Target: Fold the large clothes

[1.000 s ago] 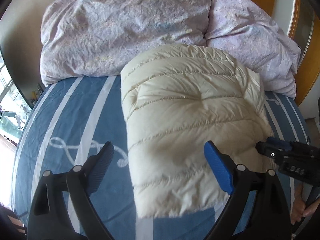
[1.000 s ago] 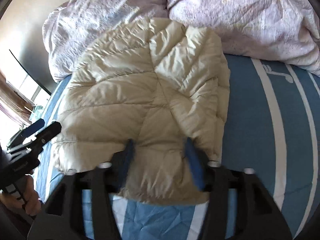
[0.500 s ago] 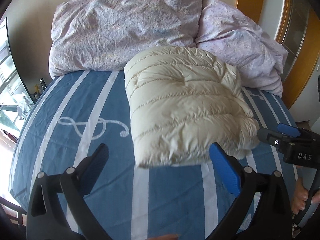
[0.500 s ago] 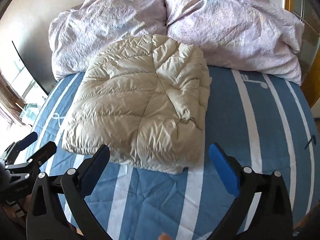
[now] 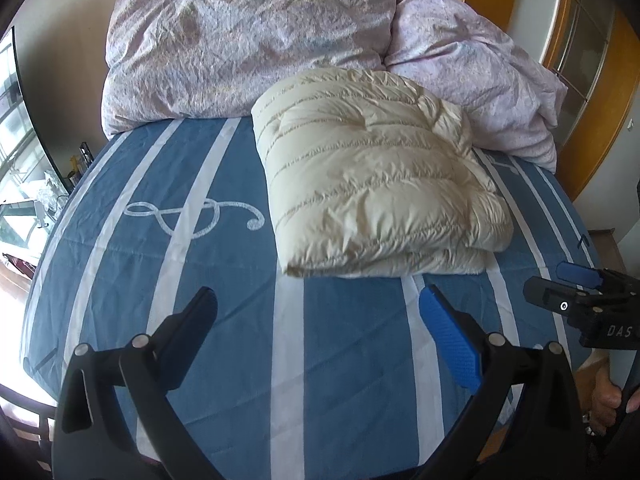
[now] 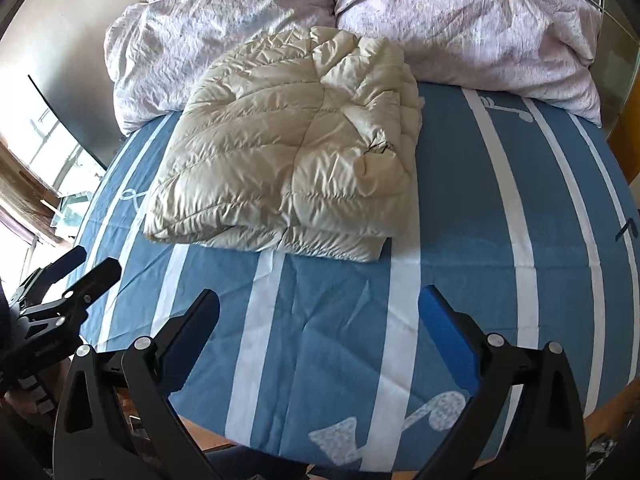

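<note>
A: Left wrist view? 
B: The left gripper, just spread wide, grips nothing; the folded cream puffer jacket lies mid-bed, touching the pillows.

A: Right wrist view? 
B: The right gripper likewise; the jacket sits toward the bed's head edge.

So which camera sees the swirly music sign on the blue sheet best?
The left wrist view. The white treble clef lies whole and unhidden on the blue sheet, left of the folded cream jacket. The right wrist view catches only a sliver beside the jacket.
</note>
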A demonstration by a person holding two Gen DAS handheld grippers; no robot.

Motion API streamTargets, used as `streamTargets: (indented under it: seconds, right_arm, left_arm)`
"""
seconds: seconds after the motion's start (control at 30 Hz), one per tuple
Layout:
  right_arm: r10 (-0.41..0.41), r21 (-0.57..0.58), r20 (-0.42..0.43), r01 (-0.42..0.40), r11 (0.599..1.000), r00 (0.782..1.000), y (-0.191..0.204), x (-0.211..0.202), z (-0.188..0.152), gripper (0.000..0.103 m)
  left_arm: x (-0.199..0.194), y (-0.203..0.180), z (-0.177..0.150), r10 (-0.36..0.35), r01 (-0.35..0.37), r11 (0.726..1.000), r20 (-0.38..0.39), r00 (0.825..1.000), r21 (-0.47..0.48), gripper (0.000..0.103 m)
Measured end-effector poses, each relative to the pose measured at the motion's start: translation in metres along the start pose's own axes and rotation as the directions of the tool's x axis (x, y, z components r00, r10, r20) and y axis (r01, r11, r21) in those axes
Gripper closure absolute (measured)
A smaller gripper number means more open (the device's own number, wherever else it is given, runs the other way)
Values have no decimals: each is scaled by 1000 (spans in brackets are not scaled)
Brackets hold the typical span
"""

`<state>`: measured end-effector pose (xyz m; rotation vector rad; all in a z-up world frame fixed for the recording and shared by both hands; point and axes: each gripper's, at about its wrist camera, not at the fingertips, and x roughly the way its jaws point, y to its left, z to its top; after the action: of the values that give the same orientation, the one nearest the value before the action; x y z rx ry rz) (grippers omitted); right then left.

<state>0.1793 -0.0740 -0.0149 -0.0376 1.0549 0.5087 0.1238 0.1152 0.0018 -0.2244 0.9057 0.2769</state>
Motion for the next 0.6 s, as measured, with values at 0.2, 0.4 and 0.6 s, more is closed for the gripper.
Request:
streamTargets:
  seconds: [0.2,0.4,0.6]
  right_arm:
    - [11,-9,0,-11,1000,1000,7,-8,-9,2]
    - [20,1,-8,-20,1000,1000,9,-10,-17,2]
    - [27,9,1,-27,1000,1000,10,-14,-21,2]
  left_arm:
    - [-4,0,-9,-15,15,1000,-12,1000,-1,2]
    - [-5,2,-13,-31,31,999,-19,999,-22,2]
    - [-5,1,-15,-50,49,998,-23,998,-29,2]
